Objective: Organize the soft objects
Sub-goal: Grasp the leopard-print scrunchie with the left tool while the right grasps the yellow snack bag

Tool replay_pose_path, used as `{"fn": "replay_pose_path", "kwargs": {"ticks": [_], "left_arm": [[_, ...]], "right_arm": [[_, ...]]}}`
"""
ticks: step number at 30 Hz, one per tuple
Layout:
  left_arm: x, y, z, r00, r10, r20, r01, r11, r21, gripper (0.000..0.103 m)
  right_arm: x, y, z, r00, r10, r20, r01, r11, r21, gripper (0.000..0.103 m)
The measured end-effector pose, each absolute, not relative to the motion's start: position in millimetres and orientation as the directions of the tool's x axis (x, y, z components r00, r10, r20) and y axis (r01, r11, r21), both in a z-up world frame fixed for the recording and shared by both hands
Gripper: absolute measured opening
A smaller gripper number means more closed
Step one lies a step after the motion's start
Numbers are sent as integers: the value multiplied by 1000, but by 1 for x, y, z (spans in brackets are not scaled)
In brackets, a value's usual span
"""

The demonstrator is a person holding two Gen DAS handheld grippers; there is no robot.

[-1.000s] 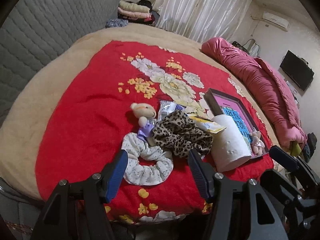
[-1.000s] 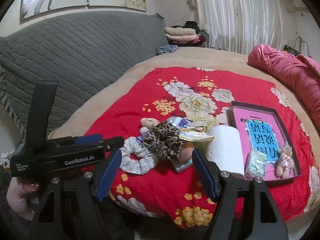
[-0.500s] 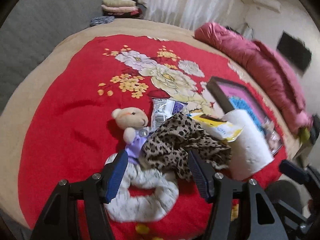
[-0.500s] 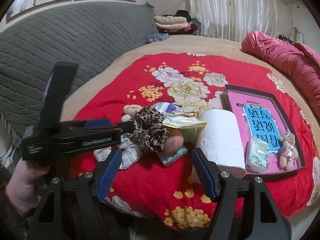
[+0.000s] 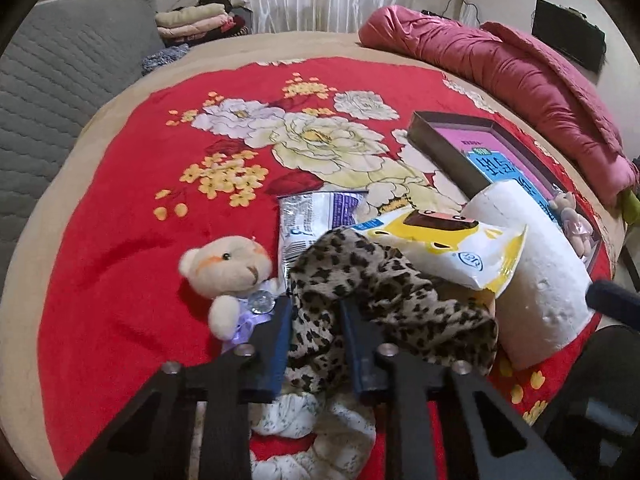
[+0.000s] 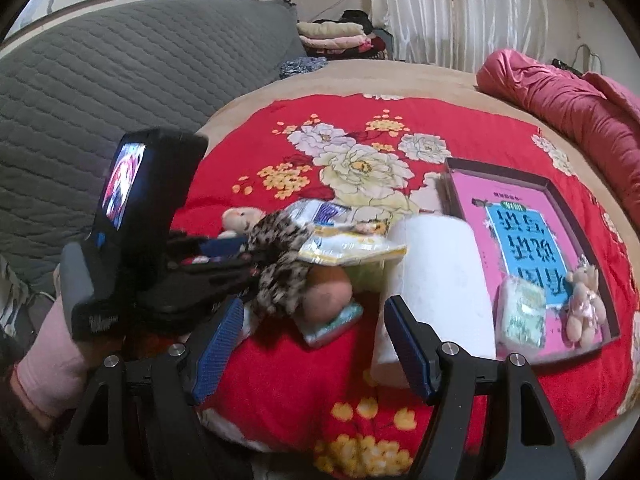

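Right now the left gripper (image 5: 314,322) is closing its jaws around a fold of the leopard-print scrunchie (image 5: 384,296), and the blue pads (image 5: 280,340) are already pinching the fabric between them. That scrunchie is lying in the middle of a small heap on the red flowered blanket (image 5: 120,240) covering the bed, with a small cream teddy bear (image 5: 226,268) touching its left side and a white floral scrunchie (image 5: 320,432) sitting partly under it, nearer the gripper. A yellow snack packet (image 5: 448,248) is resting across the top of the leopard fabric, and a silvery purple wrapper (image 5: 316,216) is lying just behind it. A white paper roll (image 5: 536,280) is leaning beside the heap on the right.

Over on the right, the right gripper (image 6: 312,344) is hovering above the blanket with its jaws spread wide and nothing between them (the blue pads are well clear of everything). Ahead of it a peach-coloured soft ball (image 6: 328,292) is sitting on a small tissue pack (image 6: 332,322). Beyond the roll, a dark-rimmed tray (image 6: 576,220) is holding a pink book, a pale green packet (image 6: 524,316) and a tiny bear (image 6: 584,304). A hand in a pink sleeve (image 6: 48,368) is gripping the left tool's handle.
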State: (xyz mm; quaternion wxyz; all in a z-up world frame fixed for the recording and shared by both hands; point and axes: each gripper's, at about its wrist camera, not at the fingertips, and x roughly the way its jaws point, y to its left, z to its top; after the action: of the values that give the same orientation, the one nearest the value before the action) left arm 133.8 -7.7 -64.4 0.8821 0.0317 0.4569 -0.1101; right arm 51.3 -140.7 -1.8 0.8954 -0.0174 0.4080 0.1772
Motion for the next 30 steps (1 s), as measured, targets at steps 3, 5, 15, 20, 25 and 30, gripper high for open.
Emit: {"fn": "replay_pose_path", "kwargs": {"ticks": [3, 5, 15, 20, 25, 30], "left_arm": [[138, -7, -67, 545, -185, -818, 226, 972, -70, 13], [140, -6, -68, 537, -205, -818, 227, 969, -94, 7], [138, 20, -51, 576, -337, -744, 199, 941, -272, 3], [134, 33, -40, 611, -355, -707, 186, 933, -307, 3], [133, 51, -36, 640, -329, -694, 145, 939, -312, 3], [132, 67, -33, 661, -323, -677, 109, 934, -339, 3]], "right_arm": [[68, -143, -2, 605, 286, -743, -329, 940, 93, 74], [78, -145, -3, 602, 273, -750, -326, 942, 81, 74], [105, -118, -20, 580, 206, -788, -437, 895, -89, 74], [123, -107, -32, 574, 161, -803, -454, 878, -149, 74], [144, -111, -40, 540, 168, -825, -444, 889, -111, 74], [157, -103, -43, 536, 157, -829, -470, 872, -139, 74]]}}
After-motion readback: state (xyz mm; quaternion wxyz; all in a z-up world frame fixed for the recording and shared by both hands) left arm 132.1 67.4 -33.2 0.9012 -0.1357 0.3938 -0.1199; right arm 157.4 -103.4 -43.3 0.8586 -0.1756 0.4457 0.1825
